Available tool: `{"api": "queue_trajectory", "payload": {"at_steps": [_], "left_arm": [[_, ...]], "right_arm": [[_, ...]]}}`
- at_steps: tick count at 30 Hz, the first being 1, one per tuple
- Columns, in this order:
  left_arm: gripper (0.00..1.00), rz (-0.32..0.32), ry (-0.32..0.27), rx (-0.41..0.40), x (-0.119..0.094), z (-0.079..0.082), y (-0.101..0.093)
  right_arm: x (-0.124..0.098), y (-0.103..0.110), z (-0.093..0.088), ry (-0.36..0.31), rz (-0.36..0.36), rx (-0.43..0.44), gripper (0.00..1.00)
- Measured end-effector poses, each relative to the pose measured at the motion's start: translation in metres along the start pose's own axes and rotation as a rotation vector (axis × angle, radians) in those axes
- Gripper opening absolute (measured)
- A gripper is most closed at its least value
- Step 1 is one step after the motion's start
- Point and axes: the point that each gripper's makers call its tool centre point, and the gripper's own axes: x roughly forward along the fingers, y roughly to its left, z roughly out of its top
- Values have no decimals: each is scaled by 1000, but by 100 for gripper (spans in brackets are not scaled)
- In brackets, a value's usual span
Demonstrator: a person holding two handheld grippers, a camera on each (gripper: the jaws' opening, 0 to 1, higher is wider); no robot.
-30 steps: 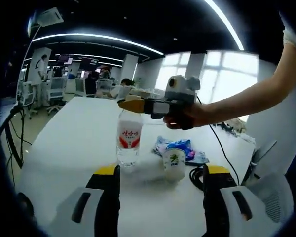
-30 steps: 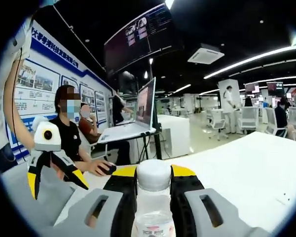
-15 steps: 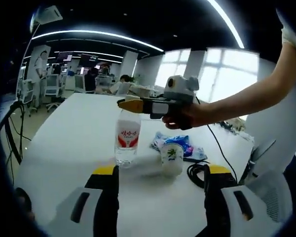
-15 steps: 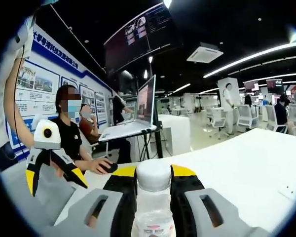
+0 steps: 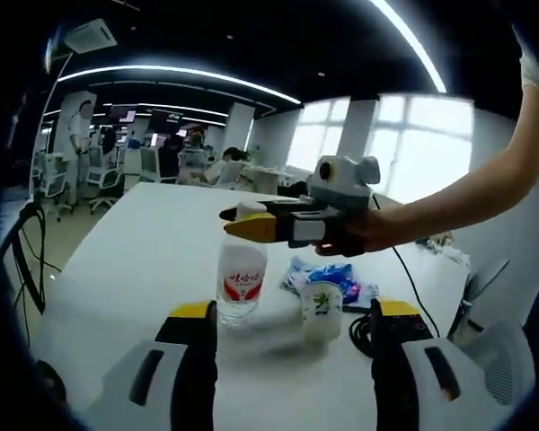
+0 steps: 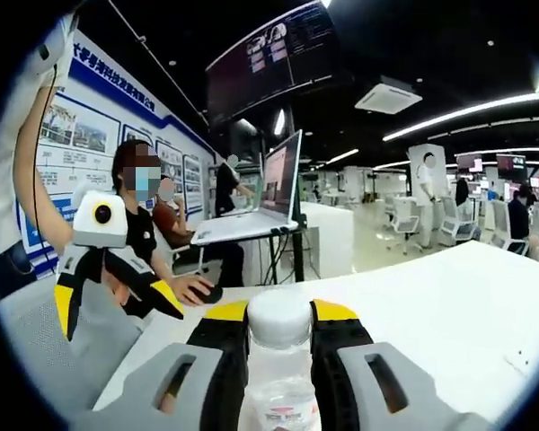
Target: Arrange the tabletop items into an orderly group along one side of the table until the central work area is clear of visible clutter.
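A clear water bottle [image 5: 241, 280] with a red-and-white label stands upright over the white table [image 5: 135, 269]. My right gripper [image 5: 248, 225], held by a hand, is shut around its neck. I cannot tell whether the bottle's base touches the table. In the right gripper view the bottle's white cap [image 6: 278, 320] sits between the yellow-tipped jaws of the right gripper [image 6: 278, 314]. My left gripper [image 5: 295, 316] is open and holds nothing, a little short of the bottle. The left gripper [image 6: 117, 303] also hangs open at the left of the right gripper view.
A small white paper cup [image 5: 322, 310] stands right of the bottle. A blue snack packet [image 5: 334, 277] lies behind it and a black cable [image 5: 359, 329] coils beside it. Beyond the table's edge stands a laptop [image 6: 262, 205] on a stand, where a person [image 6: 142, 235] sits.
Both views have shifted slightly with the hands. The right gripper stays shut on the bottle, which now looks a little nearer to the left gripper. The left gripper stays open.
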Motion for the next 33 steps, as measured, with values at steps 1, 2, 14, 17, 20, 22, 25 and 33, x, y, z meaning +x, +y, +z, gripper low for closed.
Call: {"api": "queue_trajectory", "payload": {"at_steps": [1, 2, 14, 17, 20, 22, 25, 33], "left_arm": [[65, -1, 0, 5, 0, 0, -1], [66, -2, 0, 6, -1, 0, -1], [66, 24, -25, -27, -2, 6, 1], [66, 23, -26, -22, -2, 8, 0], [67, 28, -30, -21, -2, 10, 1], [67, 30, -26, -19, -2, 9, 1], [69, 35, -17, -8, 0, 8, 0], [71, 26, -16, -5, 4, 11, -8]], "right_arm": [[0, 0, 0, 2, 1, 0, 22], [0, 0, 0, 2, -1, 2, 22], [-1, -7, -2, -3, -55, 58, 30], [-4, -11, 3, -14, -79, 64, 36], [-9, -18, 10, -39, -115, 87, 42], [-13, -24, 17, -65, -153, 124, 46], [-21, -29, 31, -116, -190, 162, 53], [-54, -39, 60, -199, -305, 172, 57]]}}
